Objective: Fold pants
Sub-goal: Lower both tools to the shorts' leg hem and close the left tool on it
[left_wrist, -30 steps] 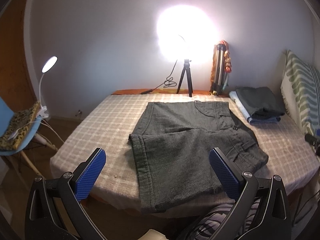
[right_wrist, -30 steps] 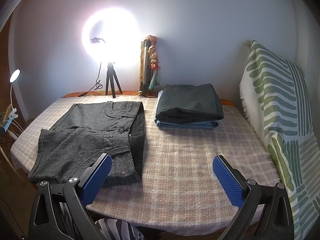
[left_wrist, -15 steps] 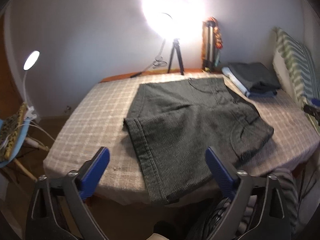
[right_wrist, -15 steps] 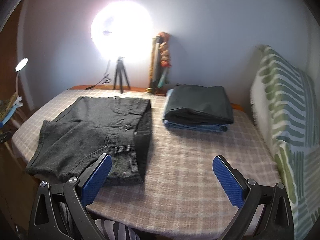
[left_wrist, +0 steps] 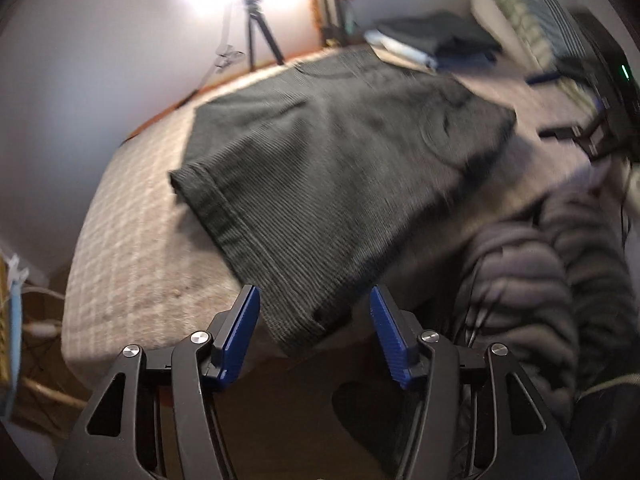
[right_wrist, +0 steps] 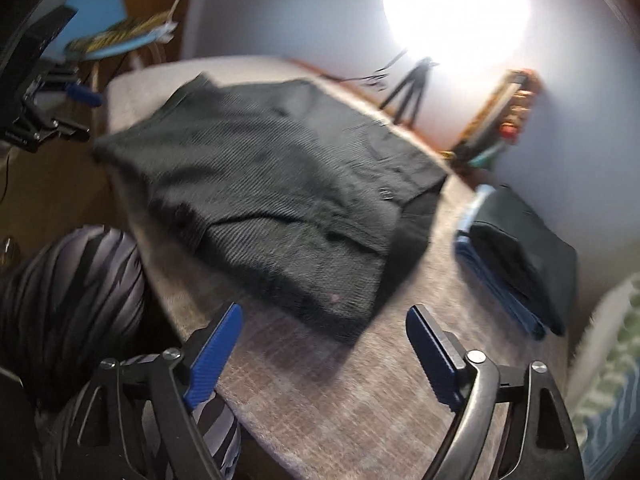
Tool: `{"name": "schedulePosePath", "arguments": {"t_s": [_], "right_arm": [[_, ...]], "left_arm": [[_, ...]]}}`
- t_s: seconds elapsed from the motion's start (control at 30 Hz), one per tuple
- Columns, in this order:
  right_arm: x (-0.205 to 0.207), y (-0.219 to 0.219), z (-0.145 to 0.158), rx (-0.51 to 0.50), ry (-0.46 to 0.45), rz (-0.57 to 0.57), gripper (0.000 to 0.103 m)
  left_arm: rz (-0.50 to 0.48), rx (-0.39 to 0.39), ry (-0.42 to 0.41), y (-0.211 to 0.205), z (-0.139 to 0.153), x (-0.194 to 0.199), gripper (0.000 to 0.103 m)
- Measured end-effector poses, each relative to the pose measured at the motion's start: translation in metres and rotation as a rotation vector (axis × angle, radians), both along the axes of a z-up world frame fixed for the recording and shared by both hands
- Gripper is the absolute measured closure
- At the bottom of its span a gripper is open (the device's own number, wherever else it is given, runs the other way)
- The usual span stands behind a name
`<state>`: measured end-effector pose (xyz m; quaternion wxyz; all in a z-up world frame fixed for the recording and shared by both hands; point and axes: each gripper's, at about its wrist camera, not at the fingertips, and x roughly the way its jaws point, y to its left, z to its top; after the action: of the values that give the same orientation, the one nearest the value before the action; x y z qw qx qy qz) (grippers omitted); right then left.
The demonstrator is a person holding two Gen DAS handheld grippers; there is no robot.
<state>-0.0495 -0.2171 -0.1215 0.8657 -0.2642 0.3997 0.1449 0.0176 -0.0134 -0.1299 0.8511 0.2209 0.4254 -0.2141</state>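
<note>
Dark grey shorts (left_wrist: 332, 152) lie spread flat on the checked bed (left_wrist: 132, 240), one leg hem hanging over the near edge. My left gripper (left_wrist: 314, 304) is open and empty, its blue pads on either side of that hem corner, just short of it. In the right wrist view the shorts (right_wrist: 280, 184) lie ahead and left. My right gripper (right_wrist: 324, 320) is open and empty, low over the bed just before the waistband corner. Both views are motion-blurred.
A stack of folded clothes (right_wrist: 524, 256) sits on the bed to the right, also in the left wrist view (left_wrist: 432, 38). A ring light on a tripod (left_wrist: 256, 36) stands at the back. A striped pillow (left_wrist: 516, 12) is far right. My striped sleeve (left_wrist: 532, 272) is near.
Both grippers have dropped and moved in close to the shorts' near edge. The left jaws have narrowed around the hem corner; the right gripper has swung left toward the waistband.
</note>
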Motion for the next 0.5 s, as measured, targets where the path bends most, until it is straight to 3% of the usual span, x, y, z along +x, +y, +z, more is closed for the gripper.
{"name": "schedulePosePath", "arguments": {"t_s": [0.17,0.27,0.5], "right_arm": [[0.014,0.015,-0.02,-0.05,0.042,0.079,0.023],[0.025,0.022,-0.029,-0.067,0.069,0.115,0.025],[0.037,0.03,-0.049,-0.132,0.113,0.148,0.038]], "left_arm": [[-0.026,0.059,0.004,-0.005,-0.021,0.005,0.051],[-0.026,0.082,0.008,-0.004,-0.029,0.01,0.058],[-0.057,0.074,-0.002,-0.007,-0.033,0.013,0.073]]}}
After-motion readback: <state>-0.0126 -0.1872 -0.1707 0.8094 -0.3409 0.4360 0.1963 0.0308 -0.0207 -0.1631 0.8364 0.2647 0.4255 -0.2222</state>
